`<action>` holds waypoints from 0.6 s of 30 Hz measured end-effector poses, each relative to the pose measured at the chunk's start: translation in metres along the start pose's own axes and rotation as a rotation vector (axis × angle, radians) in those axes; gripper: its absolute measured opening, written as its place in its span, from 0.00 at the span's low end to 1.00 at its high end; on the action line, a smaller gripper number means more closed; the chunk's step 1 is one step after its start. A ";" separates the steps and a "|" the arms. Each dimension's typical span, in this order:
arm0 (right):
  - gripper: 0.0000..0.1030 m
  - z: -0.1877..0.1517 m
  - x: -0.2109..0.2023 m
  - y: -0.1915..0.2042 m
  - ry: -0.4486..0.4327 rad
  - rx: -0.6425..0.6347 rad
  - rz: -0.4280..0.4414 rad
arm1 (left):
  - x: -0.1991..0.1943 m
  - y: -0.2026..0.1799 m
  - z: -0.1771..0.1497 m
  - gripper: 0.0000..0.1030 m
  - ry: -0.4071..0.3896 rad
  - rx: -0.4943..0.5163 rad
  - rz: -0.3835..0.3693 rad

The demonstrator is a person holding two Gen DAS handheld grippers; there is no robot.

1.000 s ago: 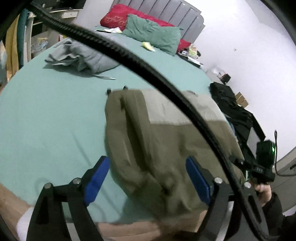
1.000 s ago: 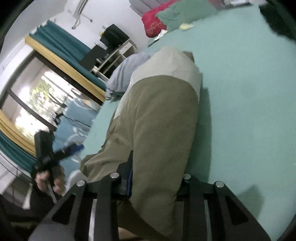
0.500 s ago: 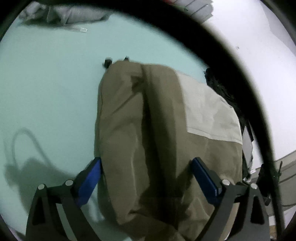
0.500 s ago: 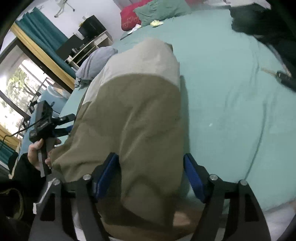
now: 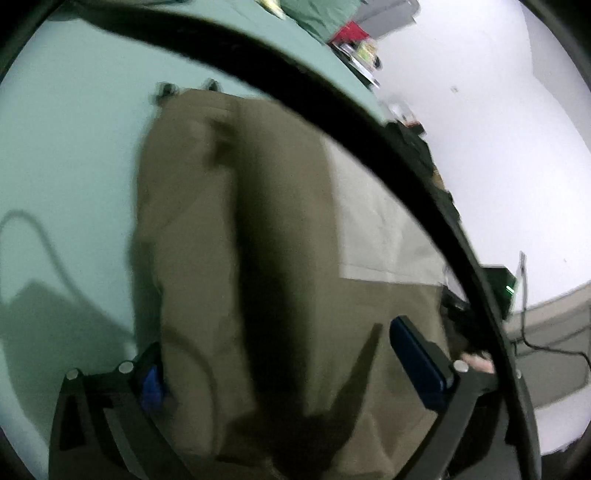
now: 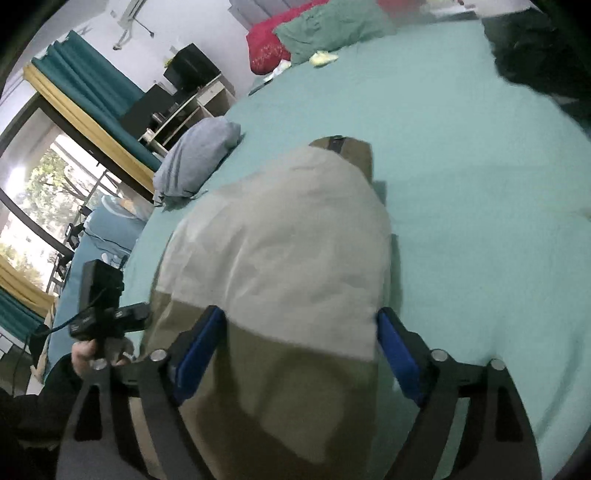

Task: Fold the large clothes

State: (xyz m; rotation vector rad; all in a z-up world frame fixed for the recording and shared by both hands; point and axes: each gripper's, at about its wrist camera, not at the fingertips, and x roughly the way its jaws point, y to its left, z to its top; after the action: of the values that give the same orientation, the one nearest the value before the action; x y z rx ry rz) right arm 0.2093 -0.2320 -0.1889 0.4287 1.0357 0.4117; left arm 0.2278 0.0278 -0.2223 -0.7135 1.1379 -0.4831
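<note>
An olive and beige garment (image 5: 280, 258) lies folded lengthwise on the teal bed sheet (image 5: 66, 155); it also shows in the right wrist view (image 6: 288, 266). My left gripper (image 5: 288, 369) is open with its jaws wide, straddling the garment's near end; cloth covers most of the left blue pad (image 5: 151, 384). My right gripper (image 6: 299, 354) is open, its blue pads (image 6: 397, 358) on either side of the garment's near edge. The left gripper's body and the hand holding it show in the right wrist view (image 6: 99, 317).
A grey garment (image 6: 199, 158) lies in a heap at the bed's left side. Green and red pillows (image 6: 325, 33) lie at the headboard. Dark clothes (image 6: 535, 55) lie at the bed's right edge. A black cable (image 5: 369, 140) crosses the left wrist view.
Both grippers have moved forward over the garment. The right gripper, shut on the cloth a second ago, has opened wide. The left view has tilted down closer to the garment.
</note>
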 end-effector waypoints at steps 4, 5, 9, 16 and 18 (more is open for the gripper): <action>0.84 -0.008 0.013 -0.017 0.000 0.044 0.054 | 0.034 -0.019 0.006 1.00 0.084 0.084 0.047; 0.84 -0.009 0.014 -0.021 -0.002 0.058 0.073 | 0.041 -0.024 0.007 1.00 0.100 0.116 0.076; 0.84 -0.015 0.017 -0.042 -0.002 0.129 0.172 | 0.054 -0.038 0.008 1.00 0.125 0.160 0.107; 0.84 -0.021 0.022 -0.035 0.017 0.104 0.184 | 0.062 -0.055 -0.002 0.99 0.096 0.207 0.104; 0.84 -0.023 0.023 -0.029 0.014 0.090 0.171 | 0.062 -0.057 -0.003 0.95 0.085 0.212 0.115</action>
State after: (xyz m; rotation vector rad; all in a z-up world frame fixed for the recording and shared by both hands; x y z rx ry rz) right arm 0.2027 -0.2415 -0.2312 0.5980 1.0372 0.5227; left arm 0.2474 -0.0546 -0.2216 -0.4445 1.1797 -0.5312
